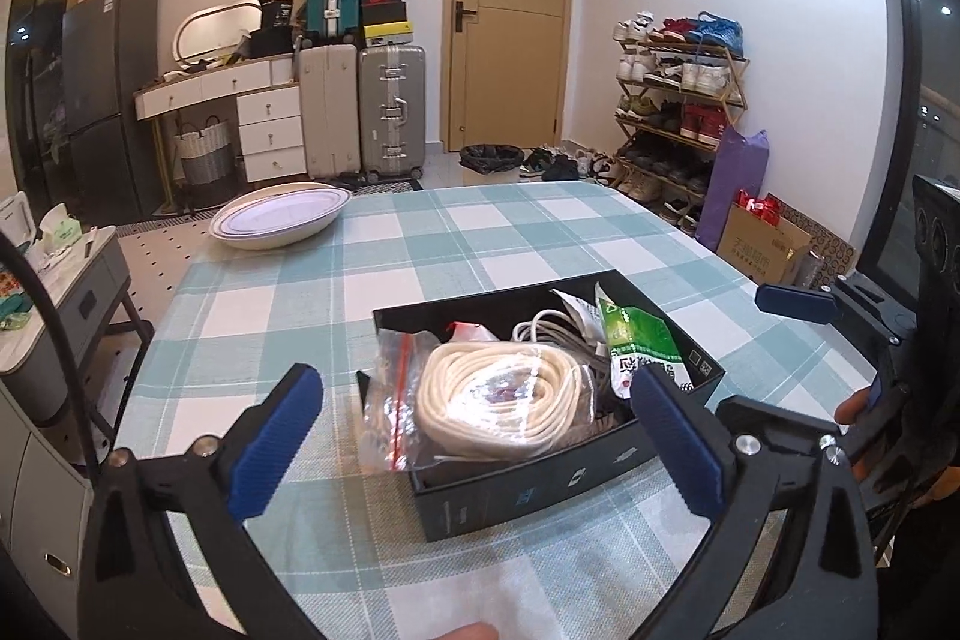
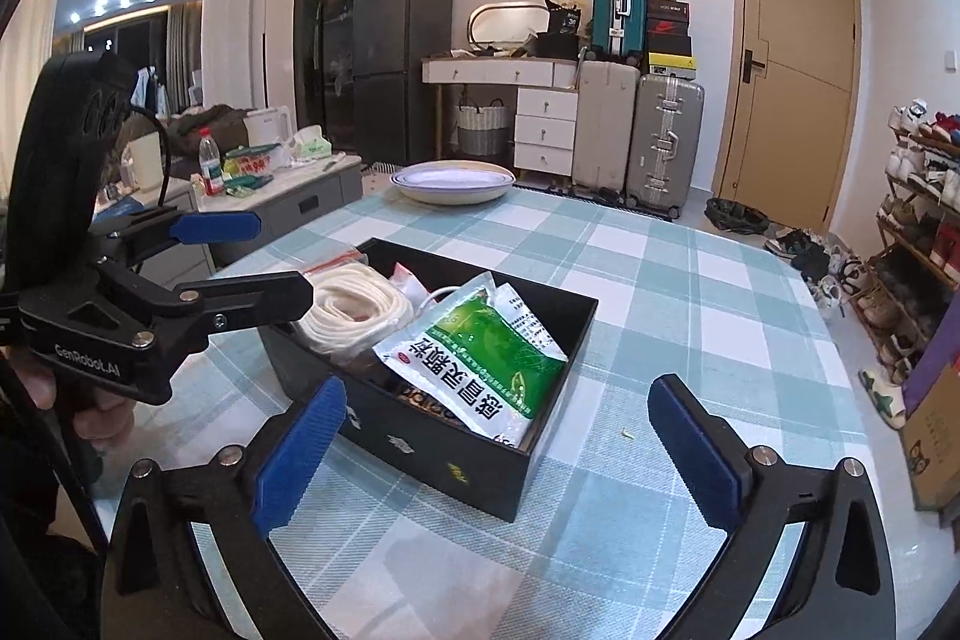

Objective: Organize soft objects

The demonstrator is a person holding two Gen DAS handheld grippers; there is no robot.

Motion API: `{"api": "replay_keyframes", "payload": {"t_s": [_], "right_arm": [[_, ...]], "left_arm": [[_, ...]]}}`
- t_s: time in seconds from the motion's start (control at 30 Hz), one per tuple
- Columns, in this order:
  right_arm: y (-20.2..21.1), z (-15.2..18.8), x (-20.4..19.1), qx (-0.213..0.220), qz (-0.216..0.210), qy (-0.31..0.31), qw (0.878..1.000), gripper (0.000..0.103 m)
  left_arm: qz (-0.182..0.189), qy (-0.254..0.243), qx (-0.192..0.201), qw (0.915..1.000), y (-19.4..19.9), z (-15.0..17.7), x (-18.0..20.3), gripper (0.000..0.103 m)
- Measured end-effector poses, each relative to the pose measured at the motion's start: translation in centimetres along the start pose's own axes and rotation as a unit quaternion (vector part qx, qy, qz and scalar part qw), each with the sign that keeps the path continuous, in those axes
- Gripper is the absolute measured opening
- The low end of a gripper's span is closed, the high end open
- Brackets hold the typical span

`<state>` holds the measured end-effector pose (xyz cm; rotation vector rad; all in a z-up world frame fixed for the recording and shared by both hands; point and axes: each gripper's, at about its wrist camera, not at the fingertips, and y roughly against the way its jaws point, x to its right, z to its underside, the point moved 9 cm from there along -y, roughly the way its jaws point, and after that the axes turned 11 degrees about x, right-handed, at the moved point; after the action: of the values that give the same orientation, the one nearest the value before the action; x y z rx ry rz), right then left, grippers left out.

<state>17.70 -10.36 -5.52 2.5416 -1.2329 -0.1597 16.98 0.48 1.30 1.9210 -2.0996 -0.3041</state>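
A table under a teal-and-white checked tablecloth fills the foreground of both views. On it, toward the near edge, sits an open black box, and at the far edge a stack of white oval dishes stands well apart from the box.

The left gripper hovers just in front of the box with its blue-padded fingers spread wide and nothing between them; the box lies in the gap between the fingers, slightly toward the right one. The right gripper hovers at the box's other side, likewise wide apart and empty, with the near corner of the box lying between its fingers. In the right wrist view the left gripper's black body shows the lettering "GenRobot.AI".

Inside the box, a coil of white rope in a clear zip bag with a red seal strip fills the end nearest the left gripper, the bag spilling over the rim. Beside it a green-and-white sachet printed with large Chinese characters leans on the contents at the end nearest the right gripper. A white cable lies behind the coil. The box's outer wall carries small printed marks too small to read.
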Motion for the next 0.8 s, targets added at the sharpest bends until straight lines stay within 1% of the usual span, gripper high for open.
{"api": "replay_keyframes", "payload": {"t_s": [0.23,0.37,0.5,0.8], "right_arm": [[0.9,-0.1,0.0,0.027,-0.015,-0.031,0.999,0.102],[1.2,-0.1,0.0,0.040,-0.020,-0.040,0.998,0.102],[1.1,0.2,0.0,0.044,-0.021,-0.043,0.998,0.102],[0.9,0.7,0.0,0.050,-0.015,-0.036,0.998,0.102]], "left_arm": [[-0.031,0.018,-0.001,0.9994,0.5,1.7,-1.1,0.103],[-0.038,0.026,0.014,0.9988,0.6,2.3,-1.5,0.103],[-0.049,0.020,0.023,0.9984,0.5,2.3,-1.7,0.103],[-0.058,0.029,0.031,0.9975,0.4,2.6,-2.3,0.103]]}}
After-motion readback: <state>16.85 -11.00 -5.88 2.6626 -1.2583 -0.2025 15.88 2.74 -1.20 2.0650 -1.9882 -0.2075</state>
